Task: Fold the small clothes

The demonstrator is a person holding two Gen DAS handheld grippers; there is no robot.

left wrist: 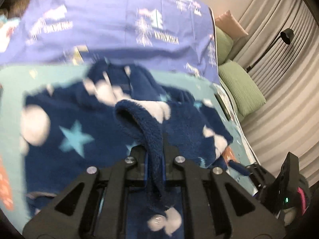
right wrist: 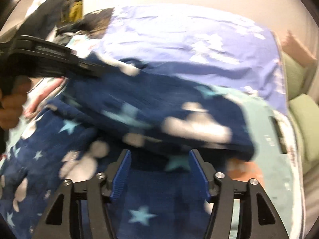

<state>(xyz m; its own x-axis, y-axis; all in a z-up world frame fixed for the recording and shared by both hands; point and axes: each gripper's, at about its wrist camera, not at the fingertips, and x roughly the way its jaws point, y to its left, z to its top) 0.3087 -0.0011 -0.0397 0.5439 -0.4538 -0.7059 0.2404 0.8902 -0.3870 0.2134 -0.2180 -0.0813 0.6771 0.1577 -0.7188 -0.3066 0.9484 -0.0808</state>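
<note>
A small navy fleece garment (left wrist: 83,131) with light blue stars and white shapes lies on a teal sheet (left wrist: 16,79). My left gripper (left wrist: 155,151) is shut on a fold of the navy garment's edge and lifts it. It also shows in the right wrist view (right wrist: 59,59), holding a raised flap of the garment (right wrist: 159,107). My right gripper (right wrist: 159,171) is open, its blue pads (right wrist: 121,175) apart and low over the garment, with nothing between them. Both views are blurred by motion.
A purple printed blanket (left wrist: 111,23) covers the far part of the bed. Green pillows (left wrist: 241,85) and a pink one (left wrist: 229,22) lie at the right. A black lamp (left wrist: 287,34) and grey curtains (left wrist: 283,103) stand beyond.
</note>
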